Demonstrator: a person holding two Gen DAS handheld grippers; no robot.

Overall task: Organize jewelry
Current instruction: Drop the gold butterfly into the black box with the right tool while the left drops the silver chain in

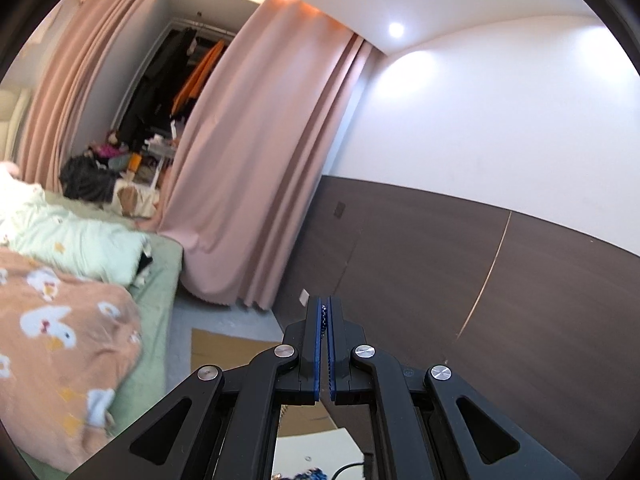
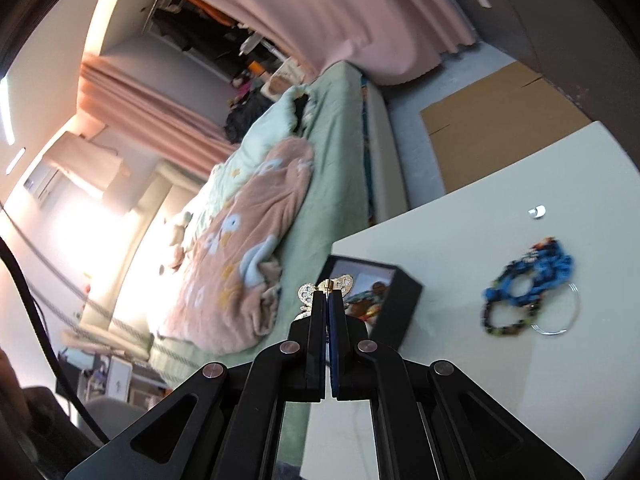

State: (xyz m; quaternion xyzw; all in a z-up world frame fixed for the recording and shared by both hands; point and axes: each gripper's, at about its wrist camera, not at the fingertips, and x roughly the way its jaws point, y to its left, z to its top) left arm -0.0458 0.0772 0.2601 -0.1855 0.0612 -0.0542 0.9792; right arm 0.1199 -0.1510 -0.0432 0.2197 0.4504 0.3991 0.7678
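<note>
Our right gripper (image 2: 327,294) pinches a gold filigree butterfly-shaped ornament (image 2: 326,286) at its tips, just before the open black rectangular jewelry box (image 2: 404,296) at twelve o'clock on the pale worktop (image 2: 520,380). Blue beaded bracelets (image 2: 528,280) lie at three o'clock. The thin grip could let it slip outside the box. Our left gripper (image 1: 324,312) is closed, seemingly on a small dark bit we cannot identify.

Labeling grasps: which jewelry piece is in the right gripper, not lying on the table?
The gold butterfly piece, pinched in the right gripper by the black box. The blue beaded bracelets, clear bangle and small ring lie on the table.
</note>
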